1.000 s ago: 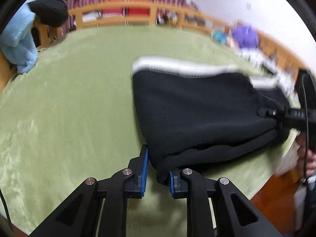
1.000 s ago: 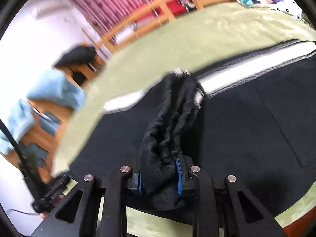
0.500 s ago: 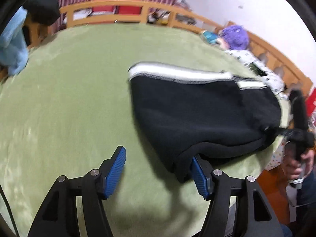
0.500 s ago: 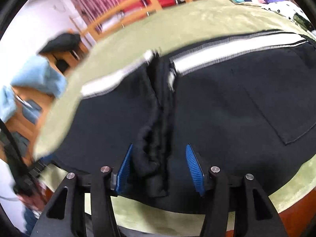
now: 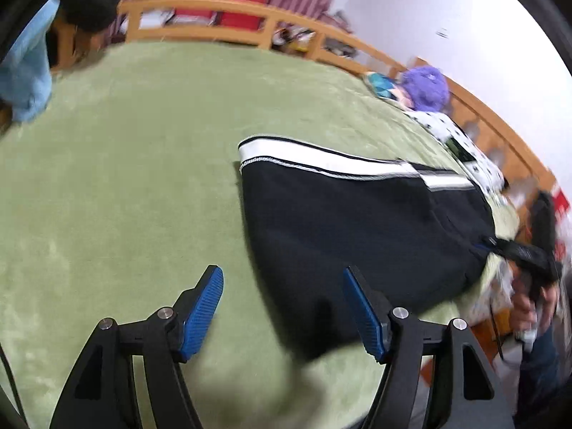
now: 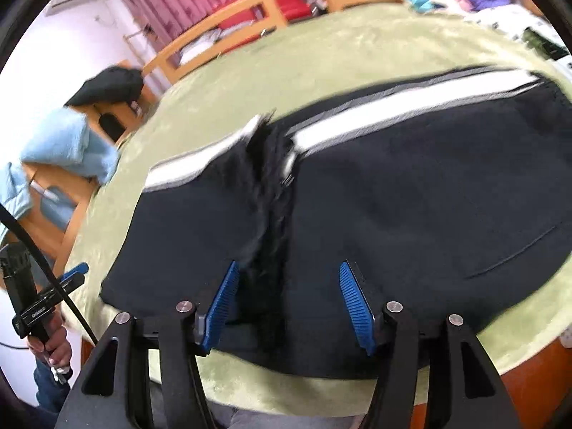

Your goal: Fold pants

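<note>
Black pants [image 5: 357,221] with a white side stripe [image 5: 321,159] lie folded on the green blanket [image 5: 125,178]. My left gripper [image 5: 282,275] hovers over their near corner, its jaws opening, and the blue pads [image 5: 203,307] press on nothing. In the right wrist view the pants [image 6: 429,196] fill the middle. A bunched ridge of fabric [image 6: 271,193] runs between the jaws of my right gripper [image 6: 289,266], which are opening and do not grip it. Each view shows the other gripper at the bed's edge: the right gripper [image 5: 518,250] and the left gripper [image 6: 68,279].
A wooden bed rail [image 5: 250,21] curves round the far side. A light blue cloth [image 6: 68,146] and a dark garment [image 6: 107,85] hang at the left. A purple plush [image 5: 425,85] and a spotted cloth [image 5: 461,139] lie at the right. A hand [image 6: 50,346] holds the left gripper.
Both grippers have let go of the pants' edge and opened. They have drawn back and up. The lifted fabric has dropped onto the bed.
</note>
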`<action>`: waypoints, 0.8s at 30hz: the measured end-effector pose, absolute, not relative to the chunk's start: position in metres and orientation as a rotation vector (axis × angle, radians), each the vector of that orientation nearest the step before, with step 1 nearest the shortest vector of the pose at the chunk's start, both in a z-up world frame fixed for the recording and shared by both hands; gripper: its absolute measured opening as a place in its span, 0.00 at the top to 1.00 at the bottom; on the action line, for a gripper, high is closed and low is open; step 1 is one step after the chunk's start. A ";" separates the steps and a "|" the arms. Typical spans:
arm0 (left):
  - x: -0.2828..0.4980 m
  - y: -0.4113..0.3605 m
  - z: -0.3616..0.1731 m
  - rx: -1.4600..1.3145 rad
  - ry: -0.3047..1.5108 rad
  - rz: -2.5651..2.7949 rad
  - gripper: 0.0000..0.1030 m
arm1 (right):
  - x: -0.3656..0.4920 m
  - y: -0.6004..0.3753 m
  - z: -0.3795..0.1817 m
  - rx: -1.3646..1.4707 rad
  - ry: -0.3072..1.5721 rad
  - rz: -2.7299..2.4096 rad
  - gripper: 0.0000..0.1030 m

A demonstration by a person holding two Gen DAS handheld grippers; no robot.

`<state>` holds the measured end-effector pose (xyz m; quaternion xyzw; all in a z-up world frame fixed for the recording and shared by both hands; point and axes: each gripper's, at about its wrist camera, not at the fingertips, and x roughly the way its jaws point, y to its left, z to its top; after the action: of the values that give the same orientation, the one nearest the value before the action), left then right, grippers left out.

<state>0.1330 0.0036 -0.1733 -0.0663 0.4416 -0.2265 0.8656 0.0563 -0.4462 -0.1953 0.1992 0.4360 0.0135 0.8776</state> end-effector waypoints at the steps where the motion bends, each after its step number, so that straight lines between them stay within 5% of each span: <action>1: 0.144 -0.003 -0.180 -0.160 0.946 -0.469 0.35 | 0.054 -0.455 -0.193 0.413 0.895 -0.011 0.44; 5: 0.180 -0.033 -0.208 -0.137 1.025 -0.410 0.35 | 0.035 -0.512 -0.191 0.402 0.857 -0.266 0.44; 9: 0.203 -0.045 -0.228 -0.189 1.078 -0.365 0.36 | 0.019 -0.566 -0.202 0.433 0.862 -0.472 0.32; 24: 0.258 -0.061 -0.235 -0.177 1.174 -0.428 0.42 | 0.055 -0.685 -0.265 0.719 0.773 -0.467 0.23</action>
<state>0.2579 -0.0607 -0.2347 -0.0828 0.5490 -0.2000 0.8073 0.0552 -0.6854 -0.2648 0.3397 0.3655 -0.2209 0.8380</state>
